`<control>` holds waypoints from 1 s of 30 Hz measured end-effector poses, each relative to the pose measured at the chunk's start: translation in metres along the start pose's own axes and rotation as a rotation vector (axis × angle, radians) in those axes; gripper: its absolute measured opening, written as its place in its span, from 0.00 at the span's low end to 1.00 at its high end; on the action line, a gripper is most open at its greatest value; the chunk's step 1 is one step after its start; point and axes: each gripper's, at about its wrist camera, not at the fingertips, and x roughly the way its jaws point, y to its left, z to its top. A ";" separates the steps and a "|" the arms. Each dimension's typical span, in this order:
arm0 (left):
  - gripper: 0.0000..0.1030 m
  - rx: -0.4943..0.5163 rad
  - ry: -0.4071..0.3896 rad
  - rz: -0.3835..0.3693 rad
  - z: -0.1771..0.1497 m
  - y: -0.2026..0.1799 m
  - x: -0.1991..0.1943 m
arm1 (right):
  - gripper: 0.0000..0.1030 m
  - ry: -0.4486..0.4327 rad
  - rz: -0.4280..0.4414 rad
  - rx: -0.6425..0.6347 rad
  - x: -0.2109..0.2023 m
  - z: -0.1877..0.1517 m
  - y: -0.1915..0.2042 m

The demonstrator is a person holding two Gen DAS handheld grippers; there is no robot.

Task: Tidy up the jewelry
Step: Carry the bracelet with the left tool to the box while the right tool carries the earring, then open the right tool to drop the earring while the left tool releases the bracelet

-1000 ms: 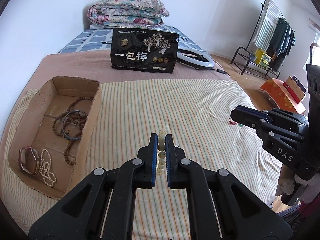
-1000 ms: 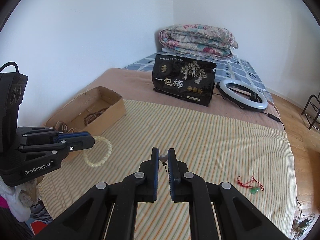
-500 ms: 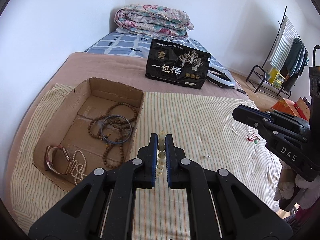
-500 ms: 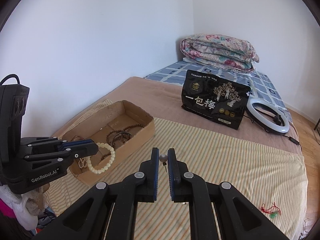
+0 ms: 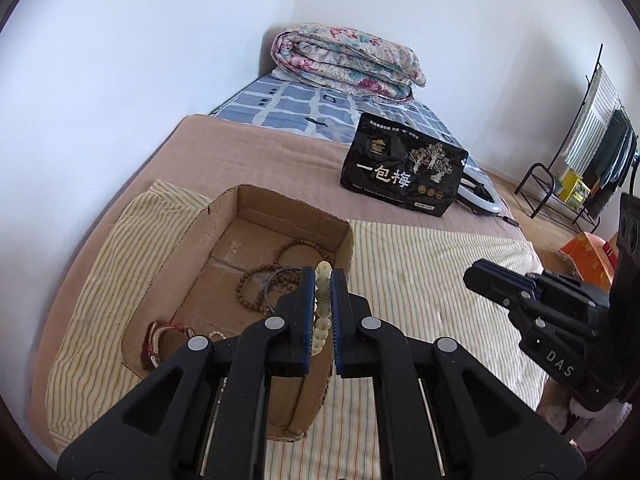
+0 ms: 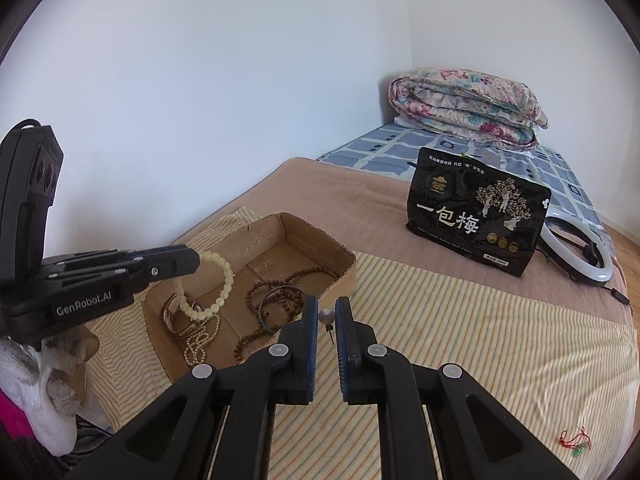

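Note:
My left gripper [image 5: 322, 276] is shut on a pale bead bracelet [image 5: 322, 304], which hangs above the cardboard box [image 5: 200, 220] near its right wall. From the right wrist view that bracelet [image 6: 218, 280] dangles as a loop from the left gripper [image 6: 192, 262] over the box [image 6: 344, 276]. My right gripper [image 6: 327, 312] is shut on a small pearl stud earring [image 6: 327, 316], just right of the box. Inside the box lie brown bead strings [image 6: 288, 280], a dark bangle [image 6: 280, 304], a pearl strand [image 6: 200, 340] and a watch [image 5: 160, 340].
A black snack bag [image 5: 404, 170] stands behind on the brown blanket, with a ring light [image 6: 580, 252] beside it. A folded floral quilt [image 5: 344, 60] lies at the bed's head. A red cord with a green charm [image 6: 576, 440] rests on the striped sheet [image 6: 480, 320]. A clothes rack [image 5: 580, 152] stands at right.
Both grippers have swung left toward the box, each keeping its piece. The bracelet now hangs over the box instead of over the striped sheet.

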 end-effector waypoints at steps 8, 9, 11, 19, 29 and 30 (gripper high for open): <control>0.05 -0.033 -0.001 0.042 0.026 0.033 0.015 | 0.06 0.025 0.033 -0.032 0.020 0.000 0.022; 0.05 -0.037 0.002 0.044 0.028 0.037 0.018 | 0.06 0.028 0.038 -0.035 0.023 -0.001 0.025; 0.05 -0.041 0.012 0.048 0.031 0.043 0.024 | 0.06 0.037 0.050 -0.040 0.030 -0.002 0.031; 0.05 -0.034 0.071 0.055 0.030 0.056 0.050 | 0.06 0.079 0.092 -0.065 0.057 -0.007 0.056; 0.05 -0.024 0.119 0.061 0.025 0.058 0.064 | 0.31 0.117 0.145 -0.084 0.076 -0.014 0.072; 0.05 -0.022 0.121 0.065 0.025 0.058 0.064 | 0.34 0.119 0.153 -0.084 0.076 -0.014 0.072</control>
